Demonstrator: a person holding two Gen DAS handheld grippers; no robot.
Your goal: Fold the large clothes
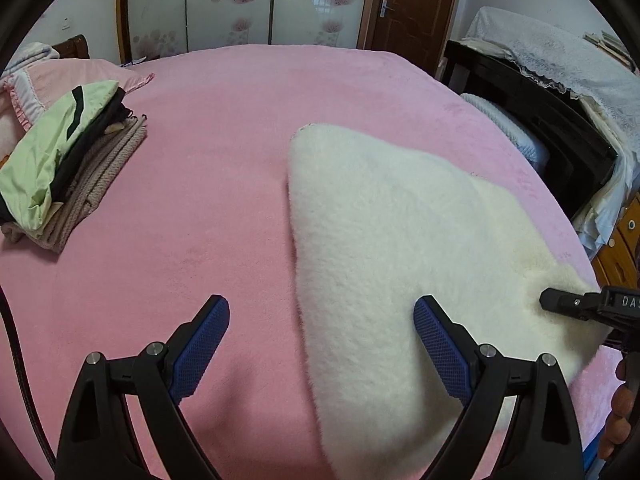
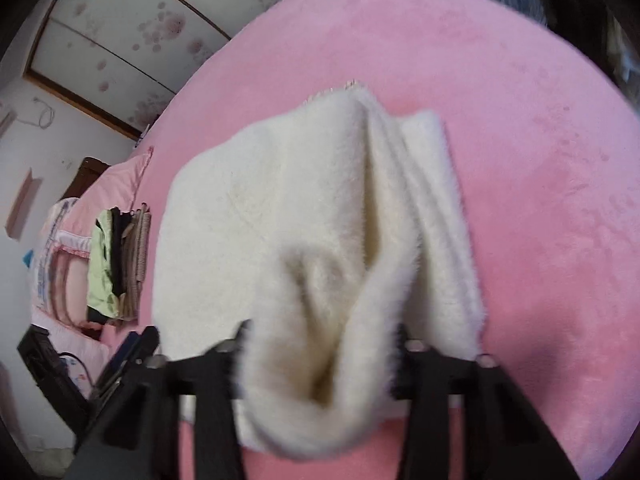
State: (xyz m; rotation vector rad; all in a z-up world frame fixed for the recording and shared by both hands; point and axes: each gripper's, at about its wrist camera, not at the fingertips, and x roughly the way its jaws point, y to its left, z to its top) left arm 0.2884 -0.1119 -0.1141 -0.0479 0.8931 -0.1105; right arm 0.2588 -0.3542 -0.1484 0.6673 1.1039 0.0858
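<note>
A large cream fleece garment (image 1: 400,232) lies folded on the pink bed (image 1: 224,184). My left gripper (image 1: 322,312) is open and empty, low over the bed, with its right finger (image 1: 436,344) above the garment's near left edge. My right gripper (image 2: 320,344) is shut on a bunched fold of the garment (image 2: 304,216) and lifts that near corner. It also shows in the left wrist view (image 1: 560,302) at the garment's right edge. The left gripper (image 2: 132,350) shows at the left of the right wrist view.
A stack of folded clothes (image 1: 68,160), green on top, sits at the bed's left by pink pillows (image 1: 48,80). A dark cabinet with a lace cover (image 1: 552,80) stands past the bed's right edge. Sliding wardrobe doors (image 1: 240,4) and a brown door stand behind.
</note>
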